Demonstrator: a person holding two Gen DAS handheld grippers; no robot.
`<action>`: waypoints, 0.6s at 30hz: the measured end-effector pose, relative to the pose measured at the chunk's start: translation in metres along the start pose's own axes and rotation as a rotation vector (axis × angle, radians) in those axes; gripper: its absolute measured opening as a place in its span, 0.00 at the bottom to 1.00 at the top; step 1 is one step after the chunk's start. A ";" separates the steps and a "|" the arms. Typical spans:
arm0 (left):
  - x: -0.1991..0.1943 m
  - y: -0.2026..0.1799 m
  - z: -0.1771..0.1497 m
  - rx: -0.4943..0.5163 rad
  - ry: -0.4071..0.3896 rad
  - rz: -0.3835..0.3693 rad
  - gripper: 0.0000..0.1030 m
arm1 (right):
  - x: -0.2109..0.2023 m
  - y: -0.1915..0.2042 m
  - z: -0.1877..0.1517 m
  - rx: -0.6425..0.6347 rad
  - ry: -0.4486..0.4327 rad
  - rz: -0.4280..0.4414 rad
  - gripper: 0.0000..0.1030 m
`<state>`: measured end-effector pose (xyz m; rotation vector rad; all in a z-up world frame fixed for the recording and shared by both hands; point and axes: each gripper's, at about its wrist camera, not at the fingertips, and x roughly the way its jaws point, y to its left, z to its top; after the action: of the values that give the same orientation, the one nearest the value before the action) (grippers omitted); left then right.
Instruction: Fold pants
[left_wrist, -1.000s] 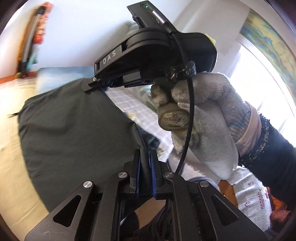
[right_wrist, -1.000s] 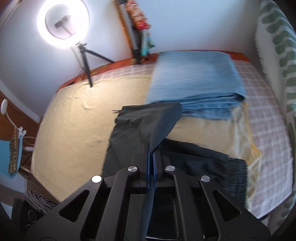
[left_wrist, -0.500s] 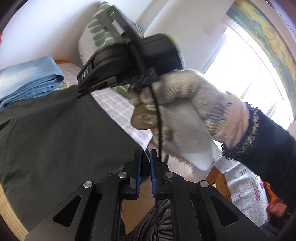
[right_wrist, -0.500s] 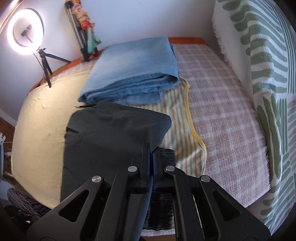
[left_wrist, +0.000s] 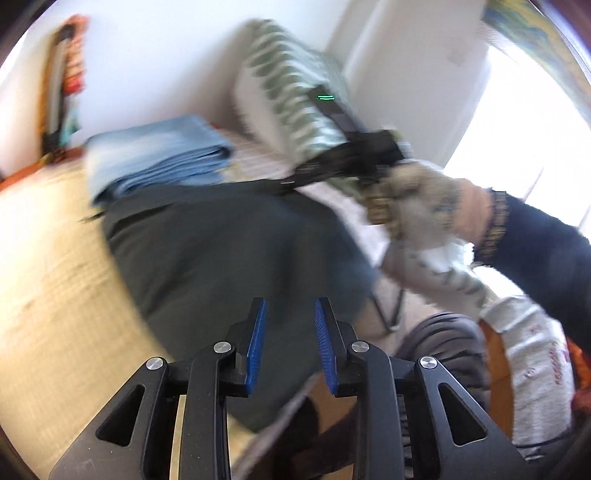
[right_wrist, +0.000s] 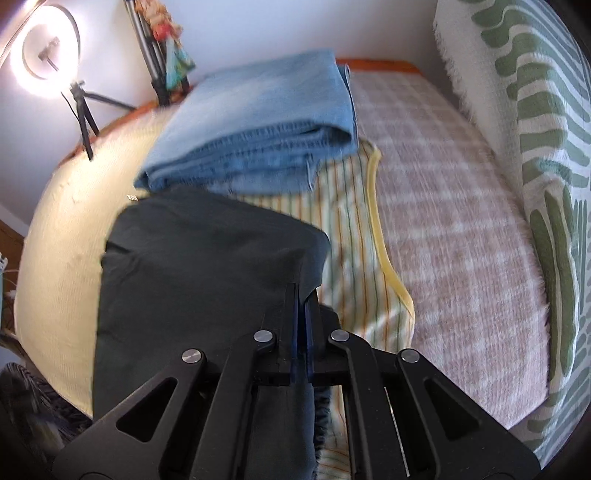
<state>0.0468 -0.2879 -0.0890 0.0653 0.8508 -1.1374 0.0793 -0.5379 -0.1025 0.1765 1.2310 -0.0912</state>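
On the bed, the dark pants (right_wrist: 192, 280) are soft and limp; the right gripper (right_wrist: 302, 295) pinches their corner, the left gripper (left_wrist: 287, 317) is opening, empty.

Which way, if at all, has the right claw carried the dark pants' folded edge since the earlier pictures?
Yes. The right claw, shut on the dark pants, has drawn their folded edge away from the ring light, toward the checked blanket.

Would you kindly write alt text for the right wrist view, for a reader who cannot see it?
The right tongs, shut, pinch an edge of dark pants folded on a yellow bedspread. Folded blue jeans lie just beyond, beside a pink checked blanket; a ring light glows at upper left.
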 end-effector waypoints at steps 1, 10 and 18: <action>0.004 0.010 -0.002 -0.028 0.011 0.016 0.24 | -0.002 0.000 -0.001 -0.007 0.001 -0.016 0.03; 0.042 0.014 -0.034 0.017 0.091 0.065 0.24 | -0.047 0.040 0.022 -0.091 -0.117 -0.010 0.14; 0.038 0.010 -0.050 0.019 0.067 0.057 0.24 | -0.028 0.158 0.063 -0.355 -0.096 0.241 0.35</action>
<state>0.0330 -0.2903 -0.1511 0.1428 0.8927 -1.0950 0.1549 -0.3954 -0.0424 0.0095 1.1027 0.3236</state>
